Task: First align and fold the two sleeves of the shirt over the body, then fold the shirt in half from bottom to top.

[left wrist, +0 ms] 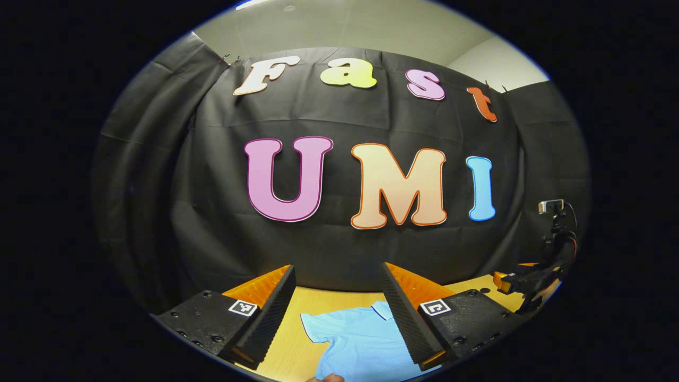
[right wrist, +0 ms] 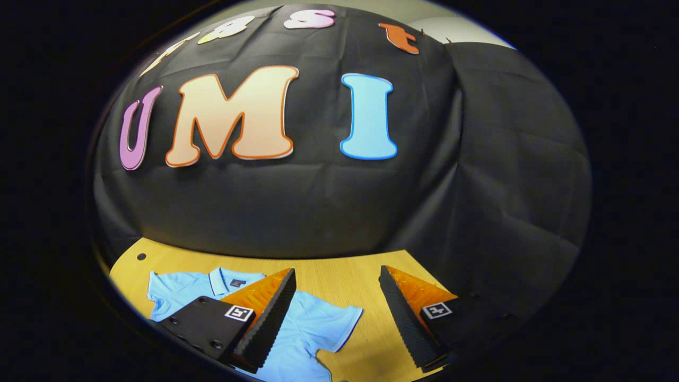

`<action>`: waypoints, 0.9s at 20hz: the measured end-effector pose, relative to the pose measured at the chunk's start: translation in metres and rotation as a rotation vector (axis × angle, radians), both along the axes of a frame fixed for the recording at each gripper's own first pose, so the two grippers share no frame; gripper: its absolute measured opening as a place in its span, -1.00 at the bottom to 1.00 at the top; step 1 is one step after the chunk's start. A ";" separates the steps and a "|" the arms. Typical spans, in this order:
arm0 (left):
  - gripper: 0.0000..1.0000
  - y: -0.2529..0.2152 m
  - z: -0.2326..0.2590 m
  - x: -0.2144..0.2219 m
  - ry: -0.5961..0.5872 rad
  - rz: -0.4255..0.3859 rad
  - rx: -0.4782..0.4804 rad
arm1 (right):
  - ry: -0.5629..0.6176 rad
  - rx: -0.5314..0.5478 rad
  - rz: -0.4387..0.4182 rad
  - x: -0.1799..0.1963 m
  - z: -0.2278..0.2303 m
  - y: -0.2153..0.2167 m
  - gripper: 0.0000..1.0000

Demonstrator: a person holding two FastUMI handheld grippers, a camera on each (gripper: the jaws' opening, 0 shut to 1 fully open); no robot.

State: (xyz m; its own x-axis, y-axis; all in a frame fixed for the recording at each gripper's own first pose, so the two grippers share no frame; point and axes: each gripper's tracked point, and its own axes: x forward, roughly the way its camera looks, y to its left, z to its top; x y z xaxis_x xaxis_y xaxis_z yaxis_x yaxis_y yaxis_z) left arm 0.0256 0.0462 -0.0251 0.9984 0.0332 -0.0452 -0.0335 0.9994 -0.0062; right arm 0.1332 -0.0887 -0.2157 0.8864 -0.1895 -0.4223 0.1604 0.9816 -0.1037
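1. a light blue shirt (left wrist: pixel 360 339) lies flat on a wooden table (left wrist: pixel 329 300), collar toward the far wall, sleeves spread out to the sides.
2. in the left gripper view the left gripper (left wrist: pixel 339 318) hangs above the table with its jaws released, wide apart and grasping nothing; the shirt's left sleeve and collar show in the gap between the fingers.
3. in the right gripper view the right gripper (right wrist: pixel 339 318) also hovers with jaws released and empty; the shirt (right wrist: pixel 313 323) lies to the left, its right sleeve reaching into the gap, its collar farther left.
4. the table (right wrist: pixel 339 281) is pale yellow-brown wood with a plain grain; a small dark hole (right wrist: pixel 141 256) sits near its far left corner in the right gripper view.
5. black cloth (right wrist: pixel 477 159) hangs as the booth's wall behind the table and wraps round both sides, creased and folded.
6. above the cloth a pale ceiling (left wrist: pixel 345 24) shows in the left gripper view.
7. at the right edge of the left gripper view the other gripper (left wrist: pixel 512 284) is near the table's edge, with a small camera on a dark stand (left wrist: pixel 554 223) behind it.
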 end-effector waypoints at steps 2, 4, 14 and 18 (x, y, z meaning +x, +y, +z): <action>0.92 0.000 -0.003 0.004 0.008 0.002 0.000 | 0.047 0.012 -0.008 0.002 -0.025 -0.007 0.97; 0.90 -0.003 -0.008 0.009 0.022 0.003 -0.005 | 0.092 0.034 -0.023 0.003 -0.050 -0.014 0.99; 0.90 -0.024 -0.024 0.026 0.071 -0.042 0.013 | 0.310 0.060 -0.077 -0.006 -0.154 -0.035 0.98; 0.90 -0.023 -0.035 0.031 0.096 -0.044 0.002 | 0.370 0.084 -0.101 -0.008 -0.181 -0.037 0.99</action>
State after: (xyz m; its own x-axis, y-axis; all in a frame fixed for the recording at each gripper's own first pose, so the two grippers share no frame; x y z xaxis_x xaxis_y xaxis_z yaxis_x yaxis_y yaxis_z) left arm 0.0568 0.0233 -0.0598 0.9900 -0.0104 -0.1408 0.0100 0.9999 -0.0032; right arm 0.1252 -0.1256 -0.3967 0.6503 -0.2190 -0.7274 0.2231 0.9704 -0.0927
